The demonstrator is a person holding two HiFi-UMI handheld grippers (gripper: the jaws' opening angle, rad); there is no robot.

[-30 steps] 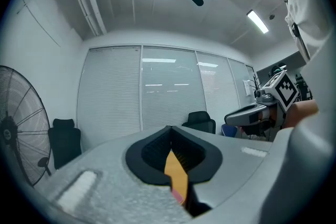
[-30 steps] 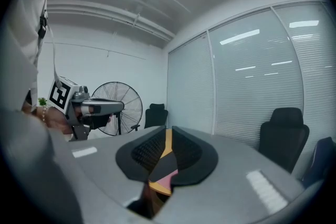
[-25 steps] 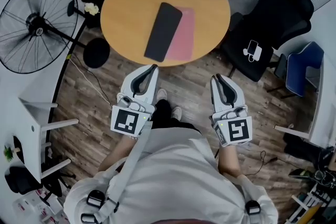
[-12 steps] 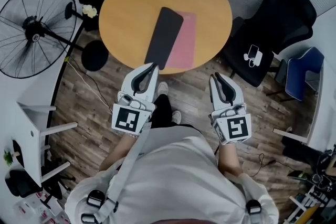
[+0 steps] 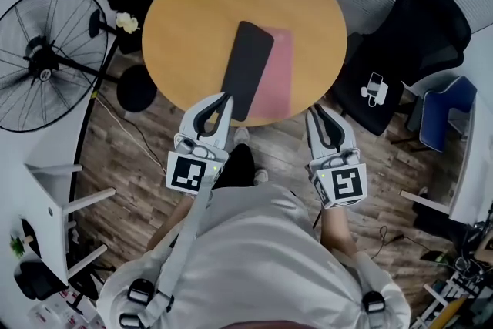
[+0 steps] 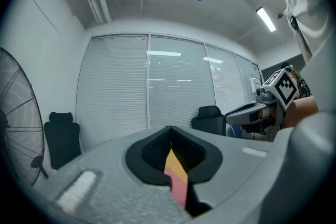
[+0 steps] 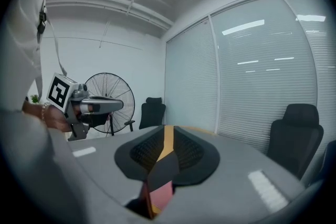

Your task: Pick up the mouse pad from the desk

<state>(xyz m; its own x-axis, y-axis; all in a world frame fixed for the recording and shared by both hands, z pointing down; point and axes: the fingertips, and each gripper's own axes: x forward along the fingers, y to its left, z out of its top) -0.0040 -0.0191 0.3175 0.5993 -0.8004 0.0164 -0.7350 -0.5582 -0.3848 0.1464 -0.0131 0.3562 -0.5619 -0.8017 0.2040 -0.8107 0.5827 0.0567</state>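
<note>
On the round wooden table (image 5: 192, 19) a long black mouse pad (image 5: 248, 67) lies aslant, overlapping a pink pad (image 5: 277, 81) on its right. My left gripper (image 5: 224, 97) is shut, its tips at the table's near edge just short of the black pad's near end. The right gripper (image 5: 313, 112) hangs past the table's near right edge, right of the pink pad. Its jaws have just been opening and stand slightly open with nothing between them. The right gripper view shows the black pad (image 7: 161, 169) and pink pad (image 7: 160, 194) through the gap. The left gripper view shows the pink pad (image 6: 179, 180).
A standing fan (image 5: 46, 58) with a round base (image 5: 137, 88) is at the left. A black chair (image 5: 400, 42) holding a small white item (image 5: 375, 88) and a blue chair (image 5: 443, 112) are at the right. A white side table (image 5: 54, 181) stands lower left.
Both grippers have moved forward to the table's near edge. The left one's tips now reach the edge by the black pad. The right jaws' gap has widened a little.
</note>
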